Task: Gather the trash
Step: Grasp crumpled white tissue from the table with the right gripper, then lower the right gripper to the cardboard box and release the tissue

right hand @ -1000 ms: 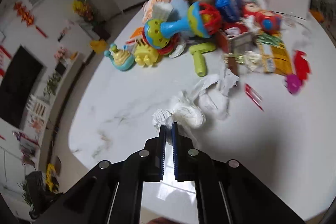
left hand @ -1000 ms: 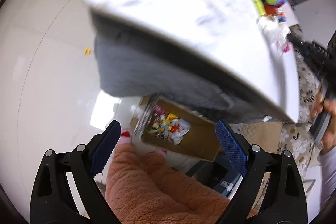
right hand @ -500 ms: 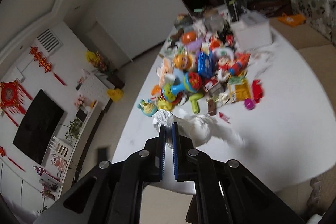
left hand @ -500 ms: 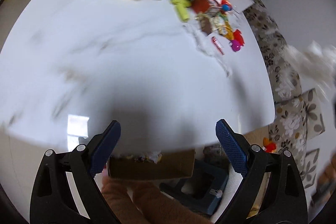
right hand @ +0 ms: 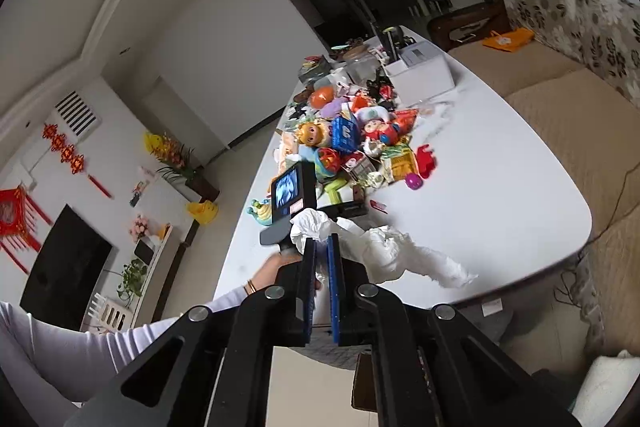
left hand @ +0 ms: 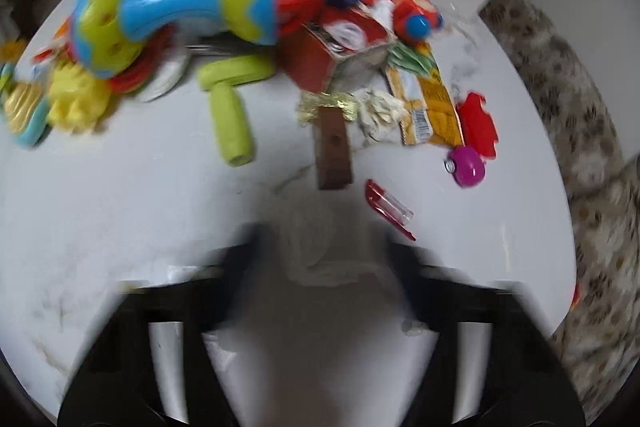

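Left wrist view first, left to right. Your left gripper (left hand: 320, 259) is pointed steeply down at the white desk (left hand: 120, 207), and it's badly motion-blurred. The jaws are closing right now. There's a pale, see-through wrinkled thing between the fingers, maybe plastic film, but I can't tell if the pads are actually pressing on it.

Beyond it on the desk: a yellow toy (left hand: 76, 99) at far left, a big blue-and-green rattle (left hand: 176, 11), a lime green L-shaped piece (left hand: 230, 107), then a brown bar (left hand: 334, 151) with gold foil (left hand: 326, 105) at its far end. Just right of that foil is a crumpled scrap of paper (left hand: 380, 111), touching a yellow snack wrapper (left hand: 430, 107). Nearest your gripper on the right lies a red-and-clear wrapper (left hand: 390, 207), with a magenta ball (left hand: 466, 167) and a red toy piece (left hand: 478, 125) further right.

Right wrist view: your left hand (right hand: 276, 267) sits at the desk edge holding the other gripper. Your right gripper (right hand: 322, 255) is clenched on a wad of white tissue (right hand: 380, 247), lifted above the near end of the desk, with the loose tail hanging off to the right. The toy pile (right hand: 352, 139) sits well beyond it, mid-desk.
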Tool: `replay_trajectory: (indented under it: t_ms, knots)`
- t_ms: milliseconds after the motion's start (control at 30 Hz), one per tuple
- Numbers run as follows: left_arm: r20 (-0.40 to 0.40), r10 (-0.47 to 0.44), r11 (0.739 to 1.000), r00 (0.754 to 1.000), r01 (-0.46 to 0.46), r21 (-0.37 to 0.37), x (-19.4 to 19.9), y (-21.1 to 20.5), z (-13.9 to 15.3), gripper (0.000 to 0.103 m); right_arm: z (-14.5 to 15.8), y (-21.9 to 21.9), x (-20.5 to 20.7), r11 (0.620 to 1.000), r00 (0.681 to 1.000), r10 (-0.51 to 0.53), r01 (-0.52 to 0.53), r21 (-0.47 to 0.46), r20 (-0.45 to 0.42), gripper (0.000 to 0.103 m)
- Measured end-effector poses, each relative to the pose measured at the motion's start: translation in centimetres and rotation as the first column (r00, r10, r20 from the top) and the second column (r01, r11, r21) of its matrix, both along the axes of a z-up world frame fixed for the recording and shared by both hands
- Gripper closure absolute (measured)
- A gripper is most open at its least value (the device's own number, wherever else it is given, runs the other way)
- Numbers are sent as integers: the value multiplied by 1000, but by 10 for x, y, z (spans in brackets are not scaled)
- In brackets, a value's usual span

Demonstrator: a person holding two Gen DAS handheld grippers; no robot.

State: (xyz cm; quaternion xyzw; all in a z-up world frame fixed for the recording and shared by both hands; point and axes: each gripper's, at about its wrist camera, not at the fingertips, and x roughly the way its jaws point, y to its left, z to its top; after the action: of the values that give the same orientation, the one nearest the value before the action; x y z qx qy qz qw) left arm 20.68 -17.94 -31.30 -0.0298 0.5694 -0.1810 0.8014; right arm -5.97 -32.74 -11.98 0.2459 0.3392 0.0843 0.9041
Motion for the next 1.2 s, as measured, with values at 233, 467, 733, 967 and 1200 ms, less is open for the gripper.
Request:
replay_trajectory:
  t_ms: [233,467,733,967,1200]
  knots:
    - [1,-59,982,998,58,-182,-33,53,29,102,-13,1,11,999,999,41,-40,22,-12,97]
    - [57,-106,969,993,116,-218,-111,128,71,102,-37,17,32,988,984,156,-153,35,-84,97]
    - [-119,-90,990,989,76,-115,-200,157,16,102,-116,49,35,957,909,290,-276,91,-301,97]
    - [-310,-45,999,950,47,-1,-232,130,-113,102,-238,60,19,956,807,292,-260,134,-513,97]
    - [-453,-12,987,891,84,137,-239,108,-263,102,-372,59,19,965,737,244,-251,81,-631,97]
